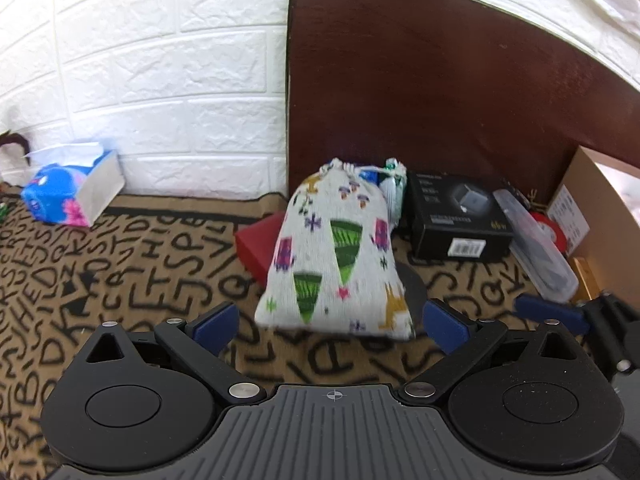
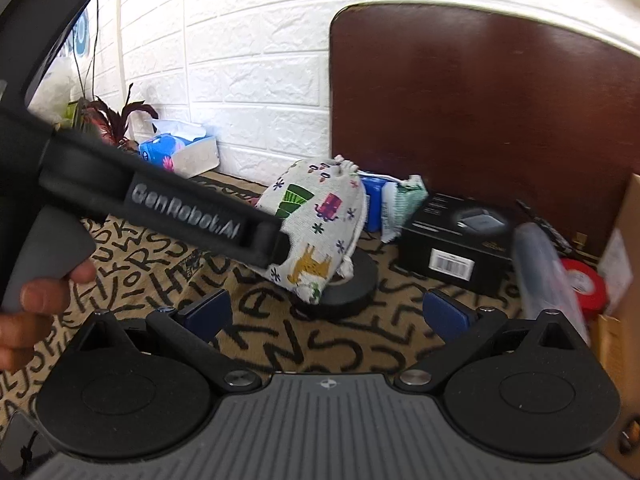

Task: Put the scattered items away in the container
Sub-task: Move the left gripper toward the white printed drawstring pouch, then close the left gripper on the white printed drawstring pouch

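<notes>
Cloth is filling the middle of the left wrist view, where a printed drawstring pouch (image 1: 336, 252) is sitting just ahead of the left gripper (image 1: 332, 320), whose blue pads (image 1: 216, 322) are standing wide apart on either side of it, gripping nothing. From the right wrist view the same pouch (image 2: 320, 224) is appearing at centre, leaning on a black tape roll (image 2: 352, 284), with the left gripper's black finger (image 2: 180, 208) crossing from the left edge and overlapping its near side; whether it is touching the cloth I cannot tell. The right gripper (image 2: 326, 316) is lying at the bottom of that frame with its jaws spread open and empty. A cardboard box (image 2: 624, 240) is showing at the right edge, beside a black carton (image 2: 456, 240) and red tape (image 2: 582, 280), all on a letter-patterned mat (image 2: 280, 340).
</notes>
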Demonstrator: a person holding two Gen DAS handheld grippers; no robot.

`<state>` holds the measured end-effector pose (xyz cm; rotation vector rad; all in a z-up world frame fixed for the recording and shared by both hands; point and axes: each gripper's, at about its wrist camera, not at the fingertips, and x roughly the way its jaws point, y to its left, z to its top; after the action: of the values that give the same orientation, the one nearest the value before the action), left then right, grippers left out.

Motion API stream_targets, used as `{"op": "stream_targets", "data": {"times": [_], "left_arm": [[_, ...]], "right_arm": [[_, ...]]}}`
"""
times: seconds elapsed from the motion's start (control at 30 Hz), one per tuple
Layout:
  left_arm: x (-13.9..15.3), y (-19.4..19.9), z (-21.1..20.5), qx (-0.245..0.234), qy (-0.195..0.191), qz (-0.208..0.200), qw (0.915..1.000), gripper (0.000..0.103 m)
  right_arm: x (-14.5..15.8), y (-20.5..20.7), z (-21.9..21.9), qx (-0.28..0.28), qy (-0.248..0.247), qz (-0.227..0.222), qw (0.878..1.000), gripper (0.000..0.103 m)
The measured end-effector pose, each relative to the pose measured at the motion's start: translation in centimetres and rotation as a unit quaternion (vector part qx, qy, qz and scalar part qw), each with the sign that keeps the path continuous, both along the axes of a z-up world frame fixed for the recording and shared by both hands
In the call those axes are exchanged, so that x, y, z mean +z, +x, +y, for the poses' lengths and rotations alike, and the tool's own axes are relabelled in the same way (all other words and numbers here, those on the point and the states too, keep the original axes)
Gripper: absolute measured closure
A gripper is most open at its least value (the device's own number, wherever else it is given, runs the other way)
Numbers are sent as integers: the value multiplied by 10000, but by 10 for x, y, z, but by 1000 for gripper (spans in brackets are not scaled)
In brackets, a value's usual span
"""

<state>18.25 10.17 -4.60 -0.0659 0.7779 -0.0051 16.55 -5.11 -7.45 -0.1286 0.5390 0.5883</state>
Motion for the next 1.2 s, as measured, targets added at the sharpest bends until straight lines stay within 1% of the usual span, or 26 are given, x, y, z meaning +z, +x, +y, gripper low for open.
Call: {"op": "stream_targets", "data": {"times": [0.27,0.57,0.63,0.67,0.7,0.73,0.8,0.83,0.87,0.93,1.03,1.1,1.2], "left_arm": [[-12,41,7,-329,25,63,9994,0],[-27,66,17,-628,-319,381,9968,3],[-29,67,15,-650,-263,367,9969,4],[-29,68,13,-680,-203,349,9969,5],[-29,68,11,-708,-140,337,9968,8],[-29,69,9,-727,-60,327,9968,9],[-29,69,5,-735,79,326,9967,18],[-28,68,5,-715,105,337,9968,19],[-28,68,5,-697,95,361,9969,21],[-26,67,6,-659,59,418,9969,22],[-23,62,6,-639,60,443,9970,28],[-21,57,2,-644,119,415,9970,32],[-17,47,-3,-652,160,460,9967,34]], "right_arm": [[-11,35,18,321,60,-115,9994,2],[-22,62,29,609,186,73,9979,9],[-24,65,31,657,210,102,9976,11],[-23,66,32,688,219,123,9973,12],[-24,67,33,740,231,151,9969,15],[-24,67,33,799,275,190,9962,18],[-24,68,32,887,369,305,9949,21],[-23,67,32,884,390,332,9948,22],[-21,65,31,894,399,342,9946,23],[-19,62,30,899,367,335,9947,32],[-17,57,31,923,229,287,9951,37],[-15,53,31,912,163,264,9954,39],[-11,44,25,895,200,349,9952,42]]}}
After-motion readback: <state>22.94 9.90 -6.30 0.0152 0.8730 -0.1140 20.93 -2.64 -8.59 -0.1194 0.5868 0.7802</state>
